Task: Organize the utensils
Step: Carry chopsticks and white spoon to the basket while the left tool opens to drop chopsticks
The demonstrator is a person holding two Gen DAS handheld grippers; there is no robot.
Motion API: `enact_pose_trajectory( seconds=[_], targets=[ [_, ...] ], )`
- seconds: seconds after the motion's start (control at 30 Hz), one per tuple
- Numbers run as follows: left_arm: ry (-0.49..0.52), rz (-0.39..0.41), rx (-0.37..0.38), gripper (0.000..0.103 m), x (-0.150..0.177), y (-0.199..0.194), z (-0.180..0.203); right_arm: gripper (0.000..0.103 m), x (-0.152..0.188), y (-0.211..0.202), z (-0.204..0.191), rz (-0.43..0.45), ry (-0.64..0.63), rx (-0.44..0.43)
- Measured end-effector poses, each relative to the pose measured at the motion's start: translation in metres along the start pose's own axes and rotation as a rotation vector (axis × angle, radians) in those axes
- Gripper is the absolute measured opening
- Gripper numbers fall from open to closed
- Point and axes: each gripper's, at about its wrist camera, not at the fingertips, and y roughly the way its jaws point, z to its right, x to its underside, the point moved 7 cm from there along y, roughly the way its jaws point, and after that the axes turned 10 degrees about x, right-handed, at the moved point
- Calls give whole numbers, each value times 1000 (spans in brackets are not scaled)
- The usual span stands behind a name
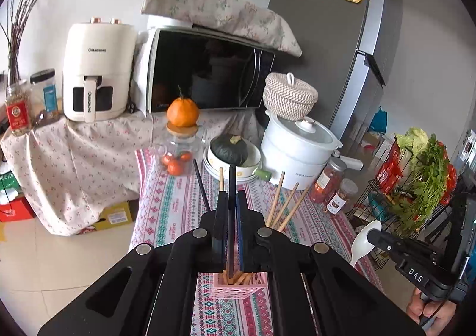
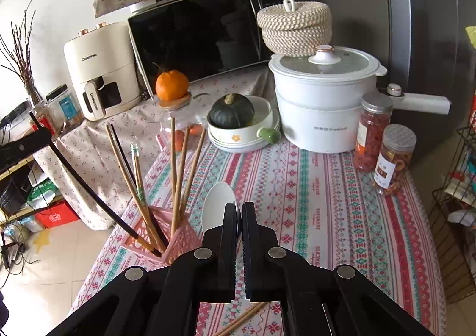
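Note:
My left gripper (image 1: 231,196) is shut on a black chopstick (image 1: 231,181), held upright with its lower end in the pink utensil holder (image 1: 238,287). Several wooden chopsticks (image 1: 287,202) stand in that holder. In the right wrist view the holder (image 2: 166,234) sits at lower left with several wooden and dark chopsticks (image 2: 178,175) in it; the left gripper (image 2: 41,135) shows at the far left on the black chopstick (image 2: 89,190). My right gripper (image 2: 239,208) is shut on a white spoon (image 2: 218,205), also seen in the left wrist view (image 1: 364,239).
A white pot (image 2: 324,98), two jars (image 2: 392,154), a bowl with a dark squash (image 2: 238,118) and a glass jar topped by an orange (image 2: 172,84) stand at the table's back. Loose wooden chopsticks (image 2: 241,319) lie beneath my right gripper. A wire rack (image 1: 416,181) stands to the right.

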Motion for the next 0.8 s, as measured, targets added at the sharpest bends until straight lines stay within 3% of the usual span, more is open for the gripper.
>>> enact_pose_trajectory(
  seconds=[0.2, 0.4, 0.47, 0.53, 0.8],
  targets=[
    [-22, -41, 37, 5, 8, 28, -9, 2, -3, 5, -7, 12, 6, -3],
    [-28, -54, 33, 8, 12, 31, -11, 2, -13, 4, -15, 69, 28, -12],
    [-28, -70, 30, 18, 15, 28, -11, 3, -18, 3, -18, 99, 39, -16],
    [-26, -79, 24, 42, 20, 24, -12, 3, -23, 3, -22, 128, 50, -23],
    [-12, -158, -33, 55, 46, 8, -25, 3, -31, 12, -47, 201, 28, -17]
  ],
)
